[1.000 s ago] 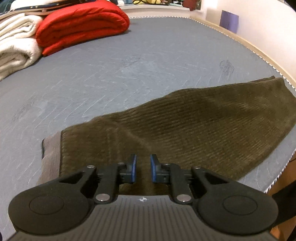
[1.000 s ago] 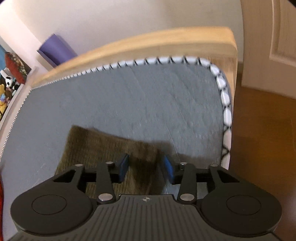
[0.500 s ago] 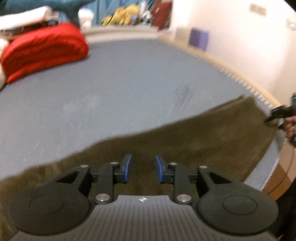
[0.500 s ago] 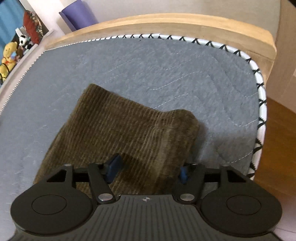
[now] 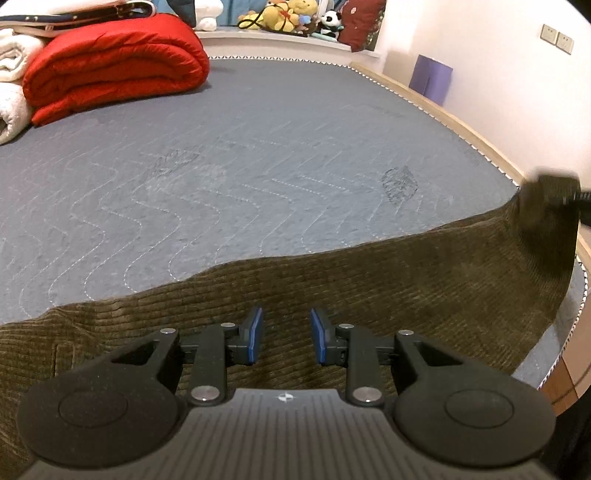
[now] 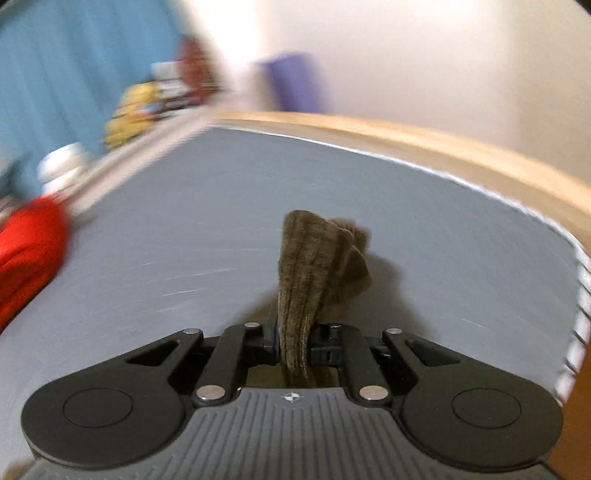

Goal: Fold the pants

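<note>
Olive corduroy pants (image 5: 406, 280) lie stretched along the near edge of the grey quilted bed (image 5: 258, 147). My left gripper (image 5: 283, 336) hovers open just over the middle of them, nothing between its blue pads. At the far right the leg end (image 5: 546, 199) is lifted off the bed. In the right wrist view my right gripper (image 6: 293, 345) is closing, its pads pressing on that bunched leg end (image 6: 317, 266), which sticks up between the jaws. This view is blurred by motion.
A rolled red quilt (image 5: 110, 62) and white blankets (image 5: 11, 92) lie at the bed's far left. Plush toys (image 5: 280, 14) sit on the ledge behind. A wooden bed frame (image 5: 461, 122) runs along the right side, with a purple thing (image 5: 430, 79) at the wall.
The right gripper closed on the pants' leg end and lifted it while rolling. The left gripper slid rightward from the waistband towards the middle, and its jaws widened a little.
</note>
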`<control>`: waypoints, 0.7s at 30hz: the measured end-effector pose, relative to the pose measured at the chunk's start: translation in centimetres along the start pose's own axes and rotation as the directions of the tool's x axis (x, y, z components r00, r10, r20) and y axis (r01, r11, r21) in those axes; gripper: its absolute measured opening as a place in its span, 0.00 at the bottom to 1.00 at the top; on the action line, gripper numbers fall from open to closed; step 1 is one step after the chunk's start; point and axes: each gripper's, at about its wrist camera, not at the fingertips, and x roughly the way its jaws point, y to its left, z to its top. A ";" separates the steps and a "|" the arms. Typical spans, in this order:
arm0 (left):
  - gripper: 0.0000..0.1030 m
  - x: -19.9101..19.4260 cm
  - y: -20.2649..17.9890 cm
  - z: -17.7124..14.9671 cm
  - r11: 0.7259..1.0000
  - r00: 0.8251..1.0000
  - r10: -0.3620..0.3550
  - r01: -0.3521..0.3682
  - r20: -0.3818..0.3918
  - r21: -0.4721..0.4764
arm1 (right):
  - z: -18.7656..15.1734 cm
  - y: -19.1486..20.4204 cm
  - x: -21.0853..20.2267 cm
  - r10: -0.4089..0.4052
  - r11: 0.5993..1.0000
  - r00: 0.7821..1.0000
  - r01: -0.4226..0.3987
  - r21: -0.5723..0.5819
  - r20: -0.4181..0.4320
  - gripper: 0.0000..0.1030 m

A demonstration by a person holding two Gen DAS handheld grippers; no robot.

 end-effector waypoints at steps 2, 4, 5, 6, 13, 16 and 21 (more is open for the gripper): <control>0.30 0.2 0.2 -0.1 1.000 1.000 0.012 -0.012 -0.004 -0.005 | -0.7 4.6 -1.3 0.114 0.985 0.993 -0.114 -0.131 -0.005 0.11; 0.30 0.3 0.6 -0.2 1.000 1.000 0.023 -0.023 -0.008 -0.016 | -2.4 9.4 -2.5 0.235 0.931 0.971 -0.238 -0.277 -0.043 0.12; 0.30 0.4 1.0 -0.2 0.999 0.999 0.032 -0.033 -0.010 -0.028 | -3.5 11.6 -3.2 0.294 0.888 0.953 -0.301 -0.347 -0.073 0.12; 0.30 0.5 1.2 -0.1 0.998 0.999 0.040 -0.040 -0.012 -0.040 | -4.9 13.8 -4.0 0.349 0.834 0.931 -0.362 -0.417 -0.110 0.12; 0.31 0.5 3.9 -0.3 0.989 0.998 0.062 -0.065 -0.033 -0.131 | -17.2 22.8 -6.9 0.457 0.383 0.711 -0.700 -0.603 -0.535 0.29; 0.35 0.5 4.5 -0.4 0.985 0.997 0.066 -0.072 -0.045 -0.156 | -21.5 23.6 -7.7 0.392 0.257 0.660 -0.748 -0.612 -0.641 0.37; 0.36 0.5 4.6 -0.4 0.984 0.996 0.068 -0.076 -0.051 -0.160 | -20.4 23.4 -10.1 0.485 0.183 0.546 -0.827 -0.532 -0.682 0.38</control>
